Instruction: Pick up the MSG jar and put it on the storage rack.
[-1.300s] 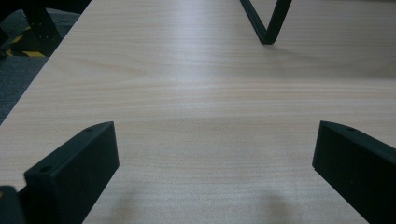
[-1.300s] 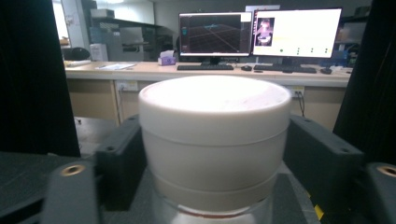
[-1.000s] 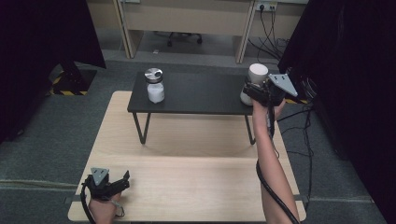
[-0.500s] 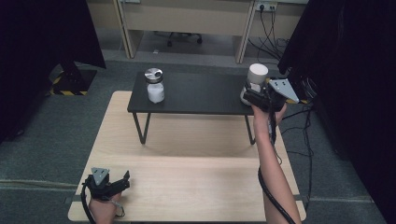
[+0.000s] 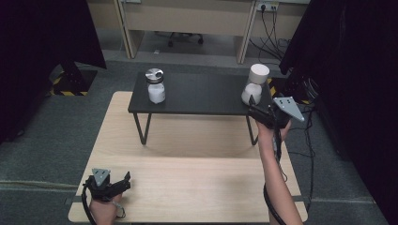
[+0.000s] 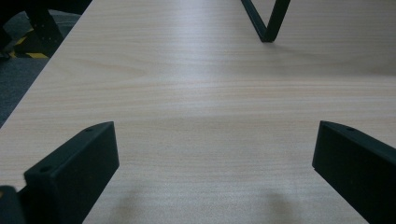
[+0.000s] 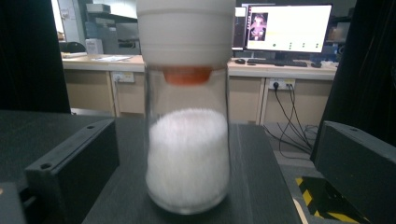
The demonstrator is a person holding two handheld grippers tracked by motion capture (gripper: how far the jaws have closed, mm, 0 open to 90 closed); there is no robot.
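right tool (image 7: 215, 154) wide apart | white-capped jar (image 7: 187, 112) upright between jaws, untouched

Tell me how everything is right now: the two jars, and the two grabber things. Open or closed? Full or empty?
White-lid jar: upright on the black table, lid on, about half full of white grains.
Metal-lid jar: upright at the table's other end, lid on, white stuff inside.
Right gripper: open, jaws either side of the white-lid jar, not touching it.
Left gripper: open, empty, low over the wooden table.
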